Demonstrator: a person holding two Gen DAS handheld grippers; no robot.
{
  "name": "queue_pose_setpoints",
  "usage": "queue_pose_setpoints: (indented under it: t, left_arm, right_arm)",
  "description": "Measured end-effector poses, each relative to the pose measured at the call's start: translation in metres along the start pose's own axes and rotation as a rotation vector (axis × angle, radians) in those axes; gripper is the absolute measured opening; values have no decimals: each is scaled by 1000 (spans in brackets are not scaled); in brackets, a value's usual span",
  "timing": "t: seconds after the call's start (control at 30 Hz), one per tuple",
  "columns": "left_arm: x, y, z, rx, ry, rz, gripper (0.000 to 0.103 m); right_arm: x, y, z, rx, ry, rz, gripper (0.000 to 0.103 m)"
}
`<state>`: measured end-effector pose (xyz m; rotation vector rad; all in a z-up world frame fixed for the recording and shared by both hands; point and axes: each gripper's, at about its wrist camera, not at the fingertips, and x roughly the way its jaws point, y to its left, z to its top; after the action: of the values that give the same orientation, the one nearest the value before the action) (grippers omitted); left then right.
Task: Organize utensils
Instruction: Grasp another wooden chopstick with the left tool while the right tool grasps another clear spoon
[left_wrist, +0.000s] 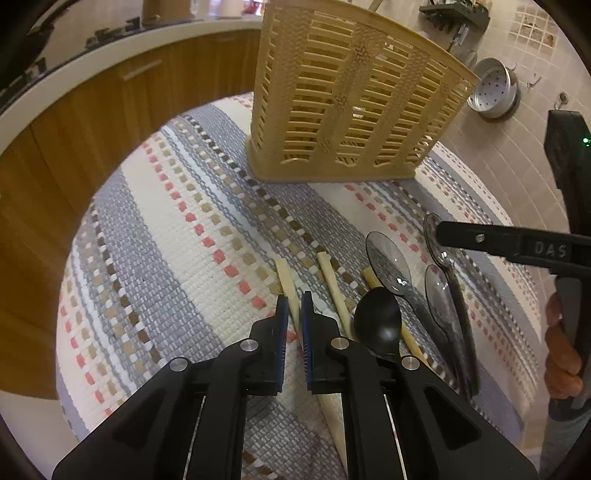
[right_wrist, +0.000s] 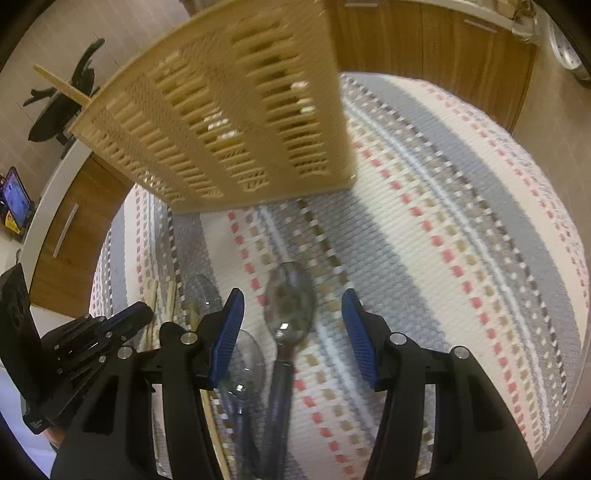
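Basket (left_wrist: 354, 107): upper centre, one stick inside.
Left gripper (left_wrist: 294, 314): pinching chopstick (left_wrist: 290, 286).
Right gripper (right_wrist: 291, 332): spread over clear spoon (right_wrist: 290, 314).
Left: chopsticks, spoons on mat (left_wrist: 177, 236).

A striped woven mat (left_wrist: 177, 236) lies near wooden cabinets (left_wrist: 92, 122) and a metal steamer pot (left_wrist: 495, 90).

The wide stretch of woven mat (left_wrist: 166, 236) left of the chopsticks (left_wrist: 332, 291) lies bare, giving a gripper open room to come down. At the back the tall slatted basket (left_wrist: 354, 103) stands upright and walls off that edge. To the right the spoons (left_wrist: 391, 266) lie packed close beside the chopsticks, and the right gripper (right_wrist: 291, 332) hangs over them, crowding any approach from that side.
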<state>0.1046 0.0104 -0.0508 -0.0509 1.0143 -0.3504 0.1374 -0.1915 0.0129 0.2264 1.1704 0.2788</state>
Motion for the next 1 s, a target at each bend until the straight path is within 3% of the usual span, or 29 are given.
queue_pose_setpoints:
  t: [0.03,0.1,0.23,0.27,0.33,0.4,0.57,0.77,0.83,0.93,1.0]
  left_arm:
    - [1,1,2,-5,13,-12,6]
    - [3,0,5,-2,23,-12,6]
    - [6,-6,8,18,16,14,6]
    - [7,-7,8,18,13,19,6]
    - [7,-7,9,12,6,19,6]
    - [7,-7,9,6,0,16,5]
    - [5,-3,8,-3,-18,11,3]
    - [3,3,6,-24,-25,-12,3]
    - [3,4,5,-26,-22,-18,3]
    - [2,9,4,-36,-13,-36,3]
    - [1,13,4,-47,-7,-52,3]
  right_arm:
    - [1,4,0,-12,3,-20,49]
    - [4,9,-1,-19,9,-58,35]
    - [10,9,-4,-34,22,-90,28]
    - [12,10,-5,-39,24,-97,19]
    - [11,7,-8,-35,25,-91,10]
    - [4,4,-11,-43,9,-98,7]
    - [-6,-5,-16,-61,-14,-124,4]
    - [-13,4,-25,-72,30,34,5]
    - [-13,15,-30,-102,47,47,5]
    - [-10,26,-32,-113,71,80,11]
    - [-7,30,-29,-112,68,71,22]
